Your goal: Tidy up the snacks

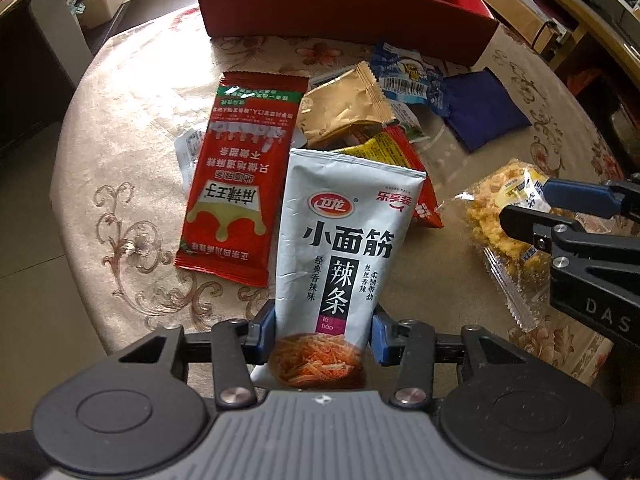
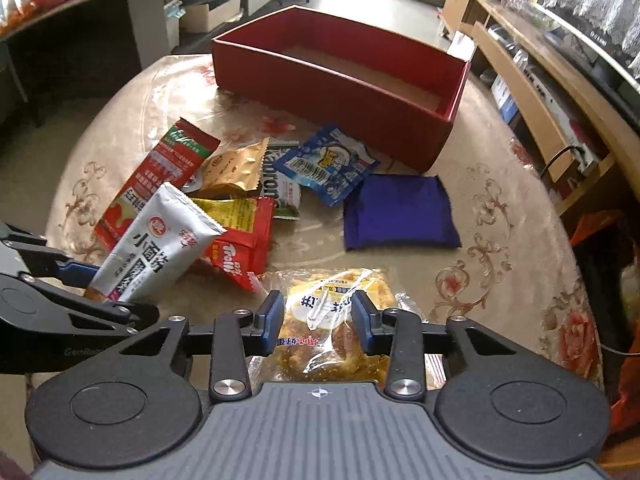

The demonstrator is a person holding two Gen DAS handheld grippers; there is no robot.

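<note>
A white spicy-strip packet stands between the blue pads of my left gripper, which is shut on its lower end. In the right wrist view the same packet slants up from the left gripper over the snack pile. My right gripper is shut on a clear-wrapped yellow crispy snack lying on the table. The left wrist view shows that snack at the right, with the right gripper pinching it. A red box stands open at the back.
Loose on the floral tablecloth lie a long red packet, a gold packet, a blue-white packet, a dark blue pouch and a red gummy packet. Shelves and furniture surround the round table.
</note>
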